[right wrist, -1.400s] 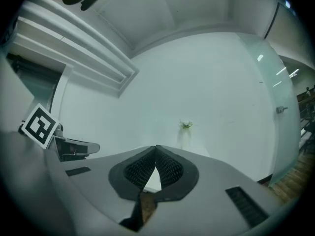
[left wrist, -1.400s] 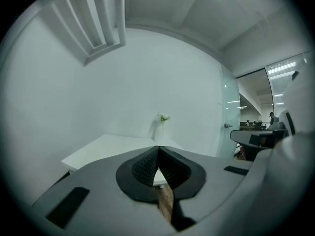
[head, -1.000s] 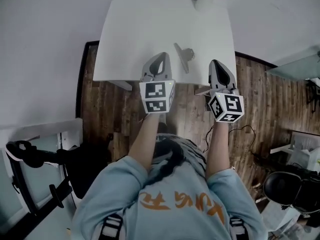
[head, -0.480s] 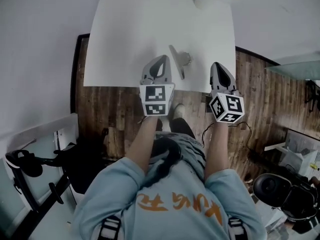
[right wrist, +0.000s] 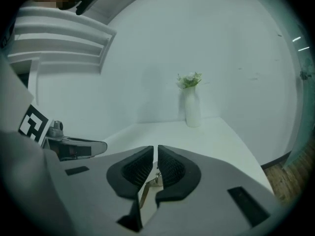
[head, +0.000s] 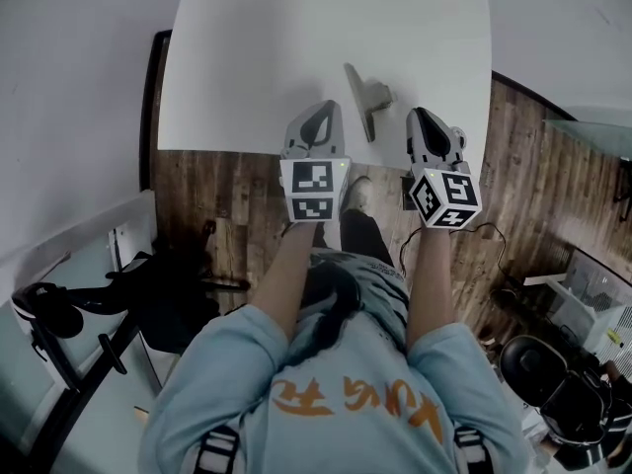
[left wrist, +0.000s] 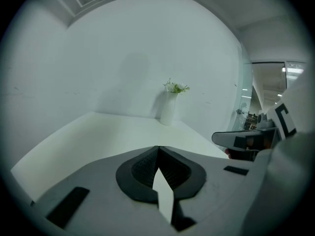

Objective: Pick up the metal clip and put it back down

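Observation:
The metal clip (head: pixel 367 99) lies on the white table (head: pixel 247 67) near its front edge, a flat silver strip with a bent handle. My left gripper (head: pixel 318 110) is just left of the clip, over the table's edge. Its jaws are shut, the pads meet (left wrist: pixel 158 147) and nothing is between them. My right gripper (head: pixel 420 115) is to the right of the clip, apart from it. Its jaws have just been opening and now stand a narrow slit apart (right wrist: pixel 155 147), with nothing gripped. A bit of metal shows low down through the slit.
A white vase (right wrist: pixel 192 107) with a small plant stands at the table's far edge, also in the left gripper view (left wrist: pixel 169 107). White walls back the table. Wooden floor (head: pixel 533 166) lies below, with a chair and cables to the right.
Both grippers have sunk and moved forward to the table's front edge. They now flank the clip, which sits closer between them.

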A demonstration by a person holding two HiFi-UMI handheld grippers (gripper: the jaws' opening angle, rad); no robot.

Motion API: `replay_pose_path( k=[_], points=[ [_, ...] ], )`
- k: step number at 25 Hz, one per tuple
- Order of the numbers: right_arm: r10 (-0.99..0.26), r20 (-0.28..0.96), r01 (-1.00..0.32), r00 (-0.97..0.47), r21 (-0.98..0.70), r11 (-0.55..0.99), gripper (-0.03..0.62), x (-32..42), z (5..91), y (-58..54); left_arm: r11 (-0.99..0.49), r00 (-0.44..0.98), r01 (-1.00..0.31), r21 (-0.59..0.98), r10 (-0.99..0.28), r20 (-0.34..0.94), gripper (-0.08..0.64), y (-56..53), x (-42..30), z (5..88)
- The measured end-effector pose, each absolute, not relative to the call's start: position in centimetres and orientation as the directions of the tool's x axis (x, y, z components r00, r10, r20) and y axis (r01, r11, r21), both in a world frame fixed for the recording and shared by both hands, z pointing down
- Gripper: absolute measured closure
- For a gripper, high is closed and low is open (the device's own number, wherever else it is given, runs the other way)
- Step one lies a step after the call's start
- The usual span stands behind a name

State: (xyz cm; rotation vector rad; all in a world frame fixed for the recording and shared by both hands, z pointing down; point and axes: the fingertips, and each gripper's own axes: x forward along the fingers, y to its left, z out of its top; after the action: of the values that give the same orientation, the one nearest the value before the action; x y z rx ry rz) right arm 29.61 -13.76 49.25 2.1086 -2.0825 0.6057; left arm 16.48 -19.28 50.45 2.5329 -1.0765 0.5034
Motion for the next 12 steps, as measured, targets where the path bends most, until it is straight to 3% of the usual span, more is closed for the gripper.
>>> replay_pose_path(
  k=[6, 12],
  points=[
    [-0.905, 0.419, -0.973, -0.073, -0.23, -0.028, 0.522, 29.0, 52.5, -15.8, -0.648, 0.639, -0.741, 0.174, -0.603, 0.478, 0.54, -20.1, 16.4, 52.3],
    [-0.863, 0.492, -0.958, -0.114, -0.285, -0.036, 0.452, 28.1, 56.1, -17.5, -0.624, 0.619, -0.758, 0.188, -0.599, 0.508, 0.54, -21.3, 15.5, 54.0]
  ],
)
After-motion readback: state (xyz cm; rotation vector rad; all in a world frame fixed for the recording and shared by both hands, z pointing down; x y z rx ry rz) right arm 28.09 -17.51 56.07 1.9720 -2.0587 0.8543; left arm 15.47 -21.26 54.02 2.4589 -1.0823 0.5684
